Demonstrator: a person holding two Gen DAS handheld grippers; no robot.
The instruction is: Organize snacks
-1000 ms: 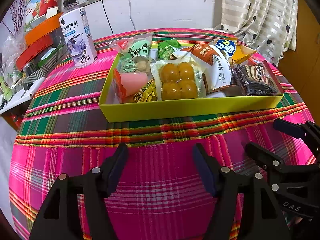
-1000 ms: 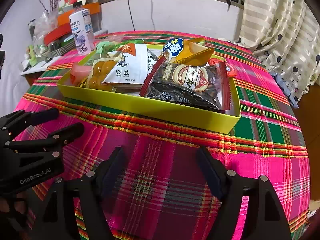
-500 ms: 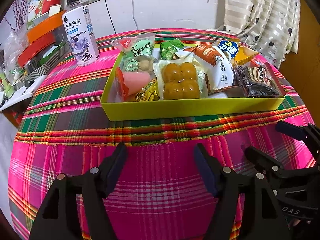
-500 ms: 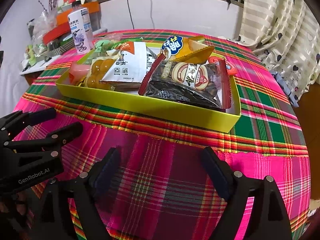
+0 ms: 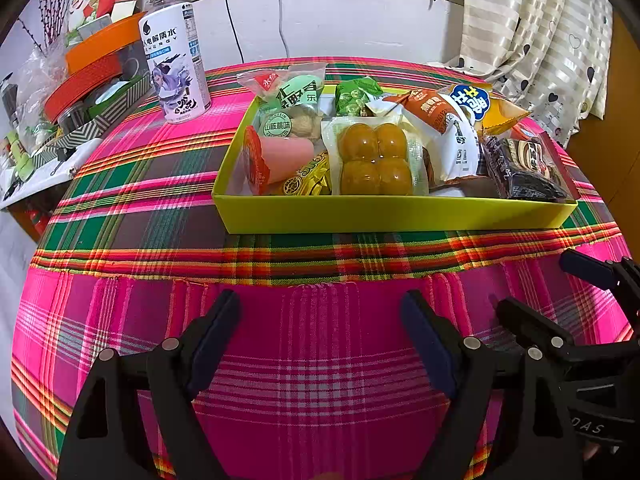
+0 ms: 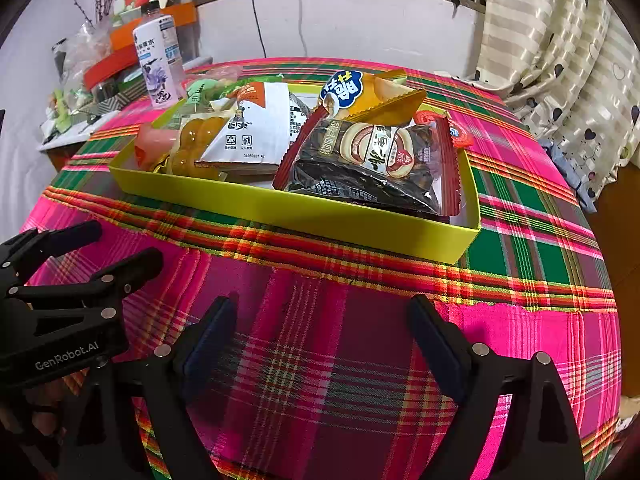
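A yellow-green box (image 5: 392,212) (image 6: 304,216) sits on the plaid tablecloth, filled with several snack packs: a pink cup (image 5: 280,156), a pack of four yellow balls (image 5: 376,160), a white and orange bag (image 5: 452,136) (image 6: 256,128), a dark wrapped cake (image 5: 524,168) (image 6: 372,160) and a yellow chip bag (image 6: 368,96). My left gripper (image 5: 320,328) is open and empty, in front of the box over the cloth. My right gripper (image 6: 320,332) is open and empty too, in front of the box's right half. Each gripper shows at the other view's edge.
A white drink bottle (image 5: 176,68) (image 6: 158,68) stands left of the box. Orange and red trays and clutter (image 5: 84,76) fill a side table at the far left. A wall and curtains (image 5: 552,40) stand behind the table.
Both grippers have drawn back and down a little from the box. The right gripper's jaws have spread slightly wider. The box and snacks have not moved.
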